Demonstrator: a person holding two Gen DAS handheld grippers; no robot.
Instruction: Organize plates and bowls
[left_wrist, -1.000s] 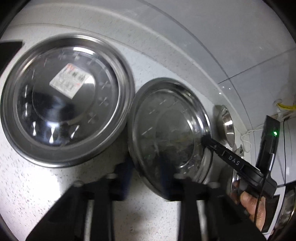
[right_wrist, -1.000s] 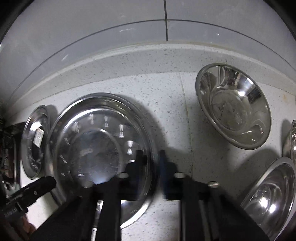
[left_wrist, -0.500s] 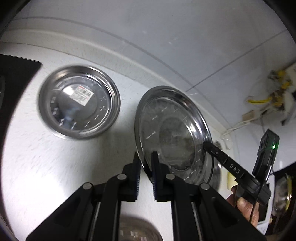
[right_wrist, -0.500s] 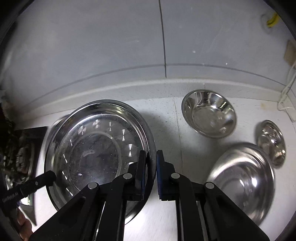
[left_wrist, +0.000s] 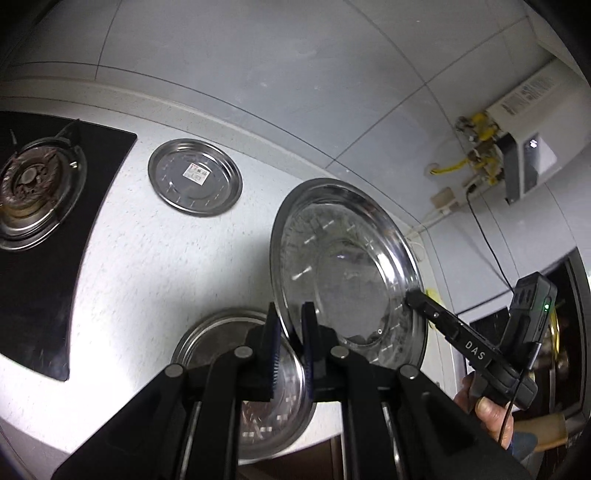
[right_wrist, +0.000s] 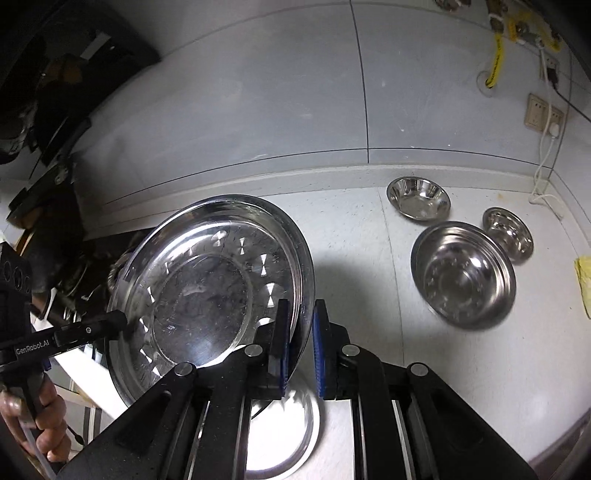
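Observation:
A large steel plate (left_wrist: 343, 273) hangs tilted in the air above the counter, held at two sides. My left gripper (left_wrist: 291, 332) is shut on its near rim. My right gripper (right_wrist: 299, 339) is shut on the opposite rim of the same plate (right_wrist: 207, 284); it also shows in the left wrist view (left_wrist: 417, 301). A second plate (left_wrist: 255, 373) lies on the counter under the held one. A smaller plate with a sticker (left_wrist: 195, 176) lies further back near the wall. Three steel bowls (right_wrist: 463, 273) (right_wrist: 418, 197) (right_wrist: 508, 230) stand at the right.
A black gas hob with a burner (left_wrist: 33, 192) lies at the left. The speckled counter (left_wrist: 155, 266) ends at a front edge below my grippers. A wall socket with cables (right_wrist: 541, 114) and a yellow cloth (right_wrist: 583, 280) are at the right.
Both grippers have lifted the large plate well up from the counter. The counter, the sticker plate and the bowls now look smaller and farther, and a second plate shows beneath.

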